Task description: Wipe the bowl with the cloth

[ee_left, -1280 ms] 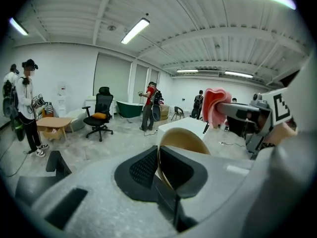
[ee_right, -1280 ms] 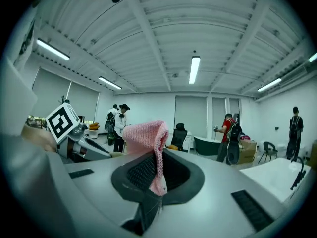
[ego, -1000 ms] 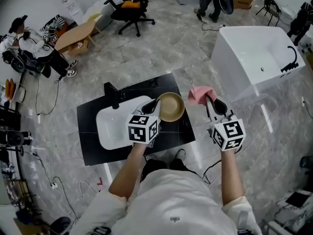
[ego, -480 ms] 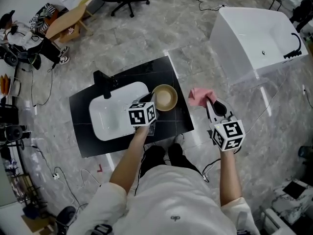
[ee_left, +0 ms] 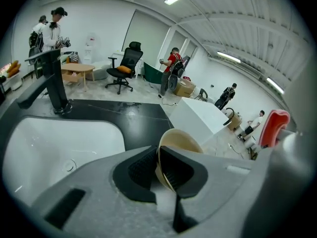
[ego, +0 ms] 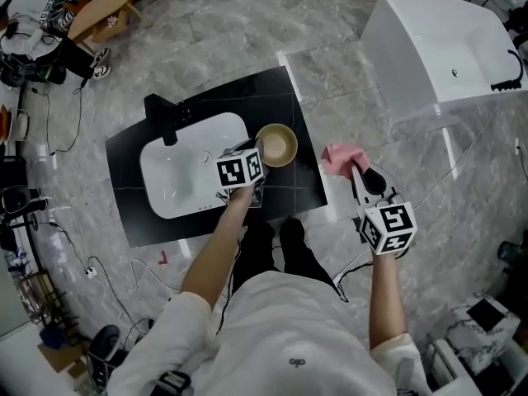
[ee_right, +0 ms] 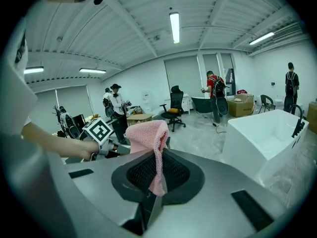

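A black counter [ego: 280, 97] with one white sink [ego: 177, 172] and one faucet [ego: 161, 118] stands on a grey marble floor [ego: 247, 40], with one white bathtub [ego: 445, 48] nearby. The left gripper [ee_left: 161, 168] pinches the rim of the one tan bowl [ego: 276, 144] beside the sink. The right gripper [ee_right: 157, 175] clamps the one pink cloth [ee_right: 148, 133] off the counter's right edge.

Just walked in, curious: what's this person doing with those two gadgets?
The person's left gripper clamps the rim of a tan bowl over the black counter, beside the white sink. The right gripper pinches a pink cloth, held apart from the bowl. Wiping has not begun.
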`<action>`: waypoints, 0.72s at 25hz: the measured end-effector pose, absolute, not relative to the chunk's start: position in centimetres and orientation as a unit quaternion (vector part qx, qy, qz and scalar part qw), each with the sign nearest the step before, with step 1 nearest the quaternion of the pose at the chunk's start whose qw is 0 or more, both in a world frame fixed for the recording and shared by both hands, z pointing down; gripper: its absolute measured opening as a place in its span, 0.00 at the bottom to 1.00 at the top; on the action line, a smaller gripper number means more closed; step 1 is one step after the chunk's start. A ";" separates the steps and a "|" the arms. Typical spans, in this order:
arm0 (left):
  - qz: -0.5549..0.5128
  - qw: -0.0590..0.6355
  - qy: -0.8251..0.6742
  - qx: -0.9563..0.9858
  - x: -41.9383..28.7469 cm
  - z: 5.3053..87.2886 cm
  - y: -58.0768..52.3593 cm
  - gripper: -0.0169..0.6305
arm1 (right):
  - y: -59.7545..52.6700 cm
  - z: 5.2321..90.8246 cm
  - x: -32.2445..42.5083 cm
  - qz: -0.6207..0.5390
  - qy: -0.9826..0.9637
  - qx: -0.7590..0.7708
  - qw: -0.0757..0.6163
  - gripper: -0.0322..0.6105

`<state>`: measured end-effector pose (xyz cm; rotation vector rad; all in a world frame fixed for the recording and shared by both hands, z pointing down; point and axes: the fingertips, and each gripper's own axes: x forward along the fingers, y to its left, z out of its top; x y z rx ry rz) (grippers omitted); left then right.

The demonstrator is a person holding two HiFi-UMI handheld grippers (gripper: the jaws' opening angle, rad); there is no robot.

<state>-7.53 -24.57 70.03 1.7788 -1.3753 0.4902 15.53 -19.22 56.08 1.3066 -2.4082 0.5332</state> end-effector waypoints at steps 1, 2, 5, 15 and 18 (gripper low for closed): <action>0.197 0.412 -0.546 0.702 -7.6 70.6 -24.4 0.07 | -19.0 56.5 15.5 0.192 -0.849 0.459 0.177 0.08; 0.198 0.417 -0.546 0.699 -7.6 71.2 -24.2 0.07 | -18.9 56.8 15.4 0.196 -0.849 0.457 0.179 0.08; 0.191 0.433 -0.545 0.692 -7.7 72.4 -24.1 0.07 | -18.7 57.6 15.4 0.204 -0.847 0.457 0.180 0.08; 0.180 0.445 -0.551 0.683 -8.2 74.1 -24.5 0.07 | -18.9 58.4 15.8 0.210 -0.846 0.455 0.182 0.08; 0.188 0.443 -0.553 0.680 -8.3 74.3 -24.3 0.07 | -18.7 58.6 16.0 0.208 -0.844 0.457 0.190 0.08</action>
